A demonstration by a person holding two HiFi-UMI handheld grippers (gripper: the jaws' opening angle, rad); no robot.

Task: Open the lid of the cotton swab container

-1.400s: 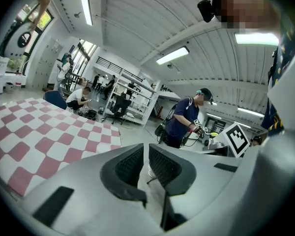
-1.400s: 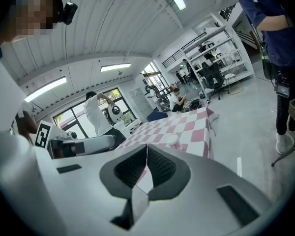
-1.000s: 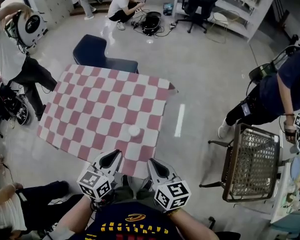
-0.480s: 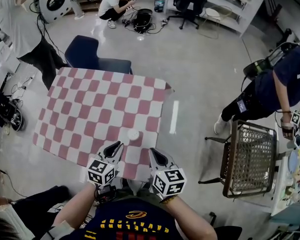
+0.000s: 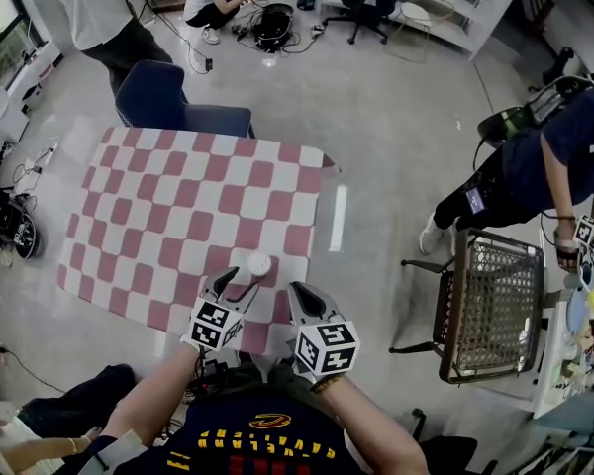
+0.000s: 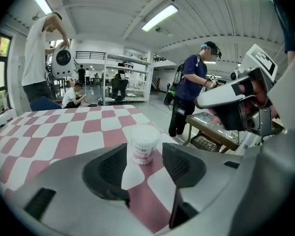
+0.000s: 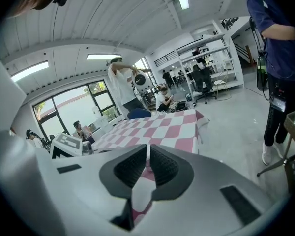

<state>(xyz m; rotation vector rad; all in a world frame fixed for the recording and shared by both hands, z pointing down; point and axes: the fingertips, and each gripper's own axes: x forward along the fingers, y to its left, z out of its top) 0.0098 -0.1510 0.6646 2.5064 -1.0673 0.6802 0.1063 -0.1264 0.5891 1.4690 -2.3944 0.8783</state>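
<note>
Light, slick and tippy by its look, the lidded tub (image 5: 259,263) stands at the counter's (image 5: 158,206) near right, just beyond the left claw (image 6: 143,154), whose empty jaws have just been opening, while the right claw (image 7: 147,154) is pinched together, so it is best gripped low on its body and the lid at its rim.

No text can be read. The cotton swab container (image 6: 143,144) on the desk (image 6: 49,132) carries a label with pink print, too small to make out. Yellow lettering runs across the person's dark shirt (image 5: 267,443), too blurred and small to read.
</note>
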